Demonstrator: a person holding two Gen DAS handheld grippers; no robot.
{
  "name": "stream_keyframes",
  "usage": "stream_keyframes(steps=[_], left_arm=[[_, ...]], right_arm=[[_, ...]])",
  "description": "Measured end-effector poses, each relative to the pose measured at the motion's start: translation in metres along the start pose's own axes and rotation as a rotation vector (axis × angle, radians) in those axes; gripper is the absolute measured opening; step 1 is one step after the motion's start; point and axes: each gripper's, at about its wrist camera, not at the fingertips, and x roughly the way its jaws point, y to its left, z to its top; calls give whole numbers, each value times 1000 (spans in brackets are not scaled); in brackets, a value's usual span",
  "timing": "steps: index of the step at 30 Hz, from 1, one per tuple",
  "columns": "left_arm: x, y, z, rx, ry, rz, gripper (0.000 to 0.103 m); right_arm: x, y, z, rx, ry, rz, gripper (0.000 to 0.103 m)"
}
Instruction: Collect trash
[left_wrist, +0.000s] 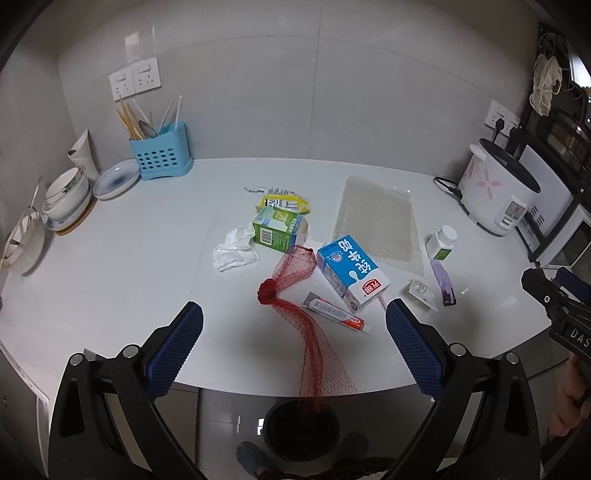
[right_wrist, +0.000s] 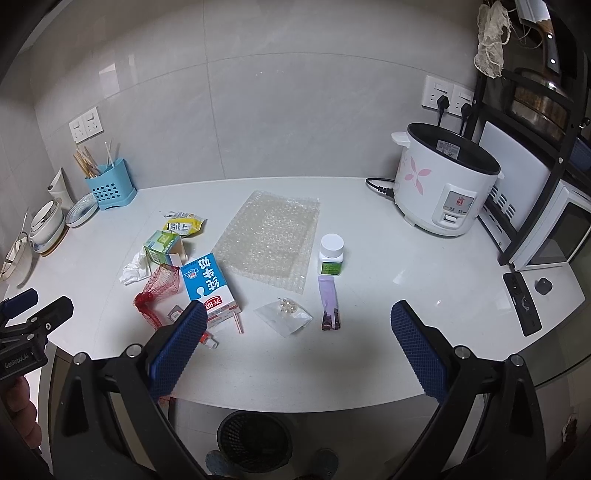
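Left wrist view: the left gripper (left_wrist: 294, 325) hovers above the front edge of a white counter (left_wrist: 110, 280), its blue-padded jaws spread wide and holding nothing. Between them trails a red mesh net bag (left_wrist: 295, 291), draping over the counter edge toward a black trash bin (left_wrist: 301, 430) on the floor below. Around the net lie a crumpled tissue (left_wrist: 236, 251), a green box (left_wrist: 279, 230), a yellow wrapper (left_wrist: 284, 201), a blue milk carton (left_wrist: 351, 271) and a toothpaste tube (left_wrist: 334, 314). A sheet of bubble wrap (left_wrist: 378, 227) lies beyond the carton.

Right wrist view: the right gripper (right_wrist: 299, 319) also hangs over the counter edge, jaws wide apart and empty. Ahead lie a clear packet (right_wrist: 286, 314), a purple sachet (right_wrist: 328, 302) and a white pill bottle (right_wrist: 331, 254). A rice cooker (right_wrist: 443, 184) stands at the back right.
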Motion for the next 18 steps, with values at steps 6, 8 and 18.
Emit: stream_keyframes(steps=[6,8,18], left_arm=[[2,-2,1,1,4,-4,97],[2,-1,1,1,4,-5,97],[5,0,2,7,12,-20,97]], right_arm=[[1,-1,1,1,3,-1,96],[1,-1,0,2,3,-2,96],[5,0,4,7,13,-16,96]])
